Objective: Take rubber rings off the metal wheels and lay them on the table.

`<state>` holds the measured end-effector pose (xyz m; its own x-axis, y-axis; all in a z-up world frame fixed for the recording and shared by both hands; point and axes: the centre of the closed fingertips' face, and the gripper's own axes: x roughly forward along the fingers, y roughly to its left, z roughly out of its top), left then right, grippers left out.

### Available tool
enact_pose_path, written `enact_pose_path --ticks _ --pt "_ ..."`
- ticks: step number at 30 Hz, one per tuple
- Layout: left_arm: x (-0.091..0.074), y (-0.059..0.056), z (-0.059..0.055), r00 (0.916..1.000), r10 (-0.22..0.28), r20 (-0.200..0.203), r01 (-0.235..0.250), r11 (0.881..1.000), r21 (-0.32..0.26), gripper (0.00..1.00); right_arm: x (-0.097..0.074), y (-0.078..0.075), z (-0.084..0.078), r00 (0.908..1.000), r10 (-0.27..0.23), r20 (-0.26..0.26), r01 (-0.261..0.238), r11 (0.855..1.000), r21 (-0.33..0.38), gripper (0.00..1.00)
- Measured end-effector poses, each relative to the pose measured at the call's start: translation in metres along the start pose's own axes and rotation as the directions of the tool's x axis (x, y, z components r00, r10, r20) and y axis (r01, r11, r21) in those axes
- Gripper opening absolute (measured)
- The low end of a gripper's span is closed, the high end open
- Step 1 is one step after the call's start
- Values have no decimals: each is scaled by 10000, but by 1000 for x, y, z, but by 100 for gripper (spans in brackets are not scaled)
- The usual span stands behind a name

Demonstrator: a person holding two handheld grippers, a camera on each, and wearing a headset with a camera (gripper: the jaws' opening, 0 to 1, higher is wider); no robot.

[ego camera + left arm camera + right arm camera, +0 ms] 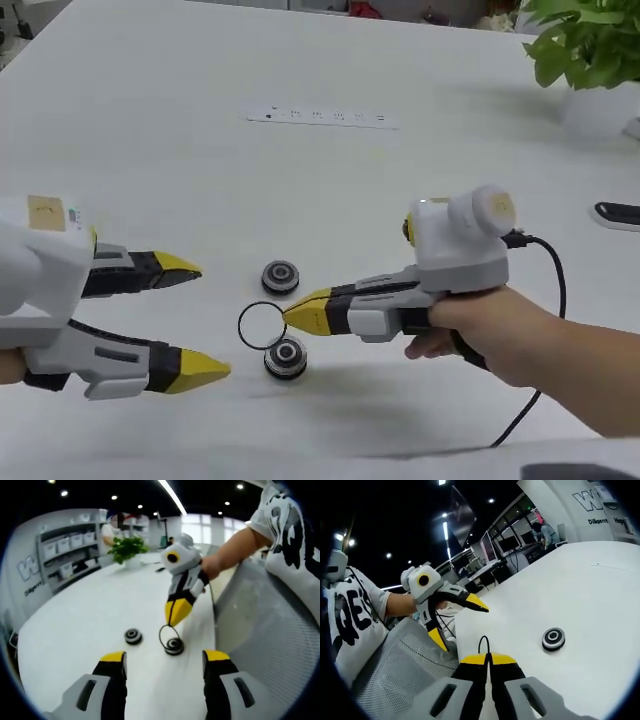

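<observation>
Two small metal wheels with dark rims lie on the white table (420, 180): one farther back (280, 277) (133, 636) (553, 638), one nearer (286, 358) (174, 646). My right gripper (290, 318) (488, 656) (176, 620) is shut on a thin black rubber ring (240, 326) (160, 632) (483, 637). The ring hangs from the gripper's tips, just above and beside the nearer wheel. My left gripper (205, 320) (165, 657) (465, 629) stands open to the left of both wheels, with nothing between its yellow fingertips.
A white power strip (322, 117) lies farther back on the table. A potted plant (590, 40) stands at the back right, with a flat black object (617, 213) at the right edge. The right gripper's cable (550, 300) trails toward the table's front edge.
</observation>
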<state>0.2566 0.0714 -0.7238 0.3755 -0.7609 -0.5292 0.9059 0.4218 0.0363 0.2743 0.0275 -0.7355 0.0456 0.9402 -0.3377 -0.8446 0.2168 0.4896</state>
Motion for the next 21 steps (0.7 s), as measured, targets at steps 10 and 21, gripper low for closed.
enact_pose_path --ticks 10,21 --pt "-12 7 -2 9995 295 130 -291 9993 -252 70 13 -1 3 9999 101 -76 -102 9999 -57 0" --pt "-22 12 -11 9981 616 68 -612 9967 -534 80 26 -9 2 9997 -22 -224 20 10000 -72 0"
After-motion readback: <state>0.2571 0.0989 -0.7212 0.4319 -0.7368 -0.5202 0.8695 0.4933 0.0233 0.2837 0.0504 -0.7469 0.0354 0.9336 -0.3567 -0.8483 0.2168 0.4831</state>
